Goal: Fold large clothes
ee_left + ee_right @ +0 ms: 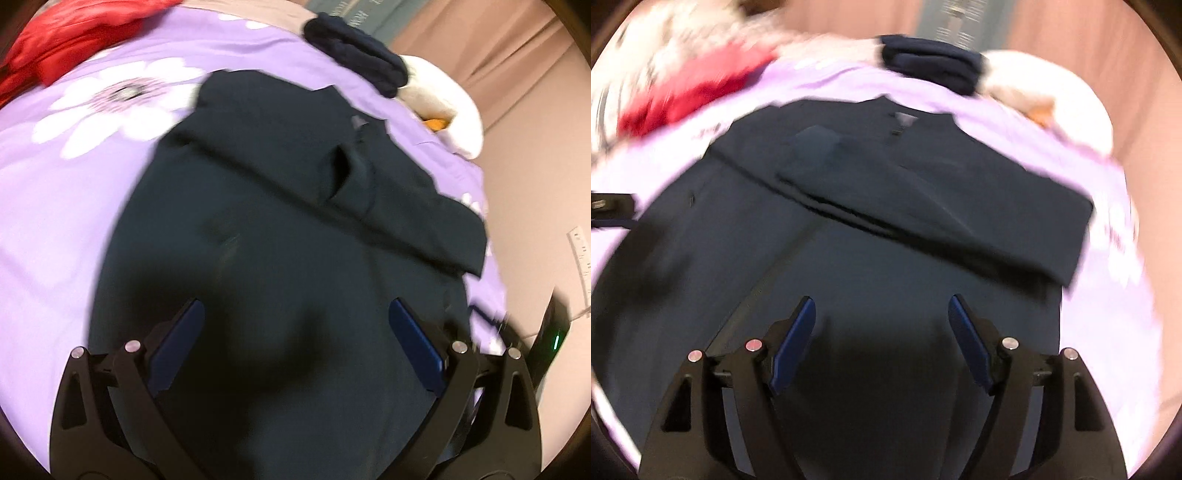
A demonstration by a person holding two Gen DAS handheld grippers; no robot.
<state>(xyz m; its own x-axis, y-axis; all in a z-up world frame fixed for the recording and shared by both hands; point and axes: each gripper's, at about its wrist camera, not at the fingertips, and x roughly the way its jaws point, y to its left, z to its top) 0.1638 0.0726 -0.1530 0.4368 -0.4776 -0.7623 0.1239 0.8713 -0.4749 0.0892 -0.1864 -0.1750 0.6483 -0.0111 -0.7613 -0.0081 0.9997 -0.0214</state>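
Left wrist view: we record our left gripper [295, 310] with its blue-padded jaws spread wide and nothing between them, poised over a dark navy garment [258, 258]. The garment lies flat on a lilac bedsheet [55, 221] printed with large white flowers; one sleeve [332, 184] is folded diagonally across the chest. At the far left edge of the sheet we note a red garment [74, 37], bunched. At the far side, a small folded dark bundle [354, 51] sits just beside a white plush item [443, 96] with an orange part. Right of the bed, pinkish curtains [517, 55] hang, and a black device with a green light [554, 332] shows at the right margin. Right wrist view, heavily blurred: our right gripper [882, 306] likewise stands wide apart and empty above the same navy garment [868, 266], whose folded sleeve [942, 206] runs across the upper body toward the right. We list again the lilac sheet [1100, 314], the red garment [694, 92], the dark bundle [931, 62] and the white plush item [1052, 85] beyond it.
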